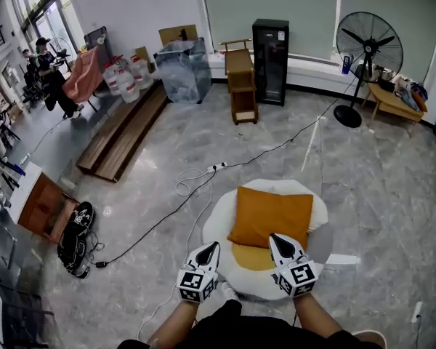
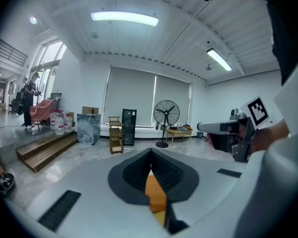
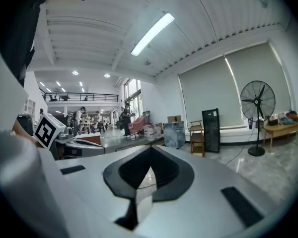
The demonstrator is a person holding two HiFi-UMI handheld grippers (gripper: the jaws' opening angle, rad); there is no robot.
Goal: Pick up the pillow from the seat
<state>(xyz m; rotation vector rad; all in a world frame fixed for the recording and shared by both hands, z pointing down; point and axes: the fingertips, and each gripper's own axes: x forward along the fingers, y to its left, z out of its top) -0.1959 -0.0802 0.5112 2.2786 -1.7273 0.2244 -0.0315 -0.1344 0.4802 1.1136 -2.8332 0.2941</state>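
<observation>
Both your hand-held grippers are pinched fully closed and empty right now. The right hand-held gripper [image 1: 275, 239] is the closer one: from the head view its tip sits over the near edge of the pillow [image 1: 271, 213], though I can't tell if it's actually touching. The left hand-held gripper [image 1: 211, 249] is just off the pillow's near-left corner, over the rim of the seat [image 1: 218, 224]. So the pillow lies straight ahead of the right one, and ahead and to the right of the left one. It lies flat on the seat, and its slightly longer side runs left to right across you. Count: one pillow, one seat, two hand-held grippers. I'd say you'll need to open up before going in.
</observation>
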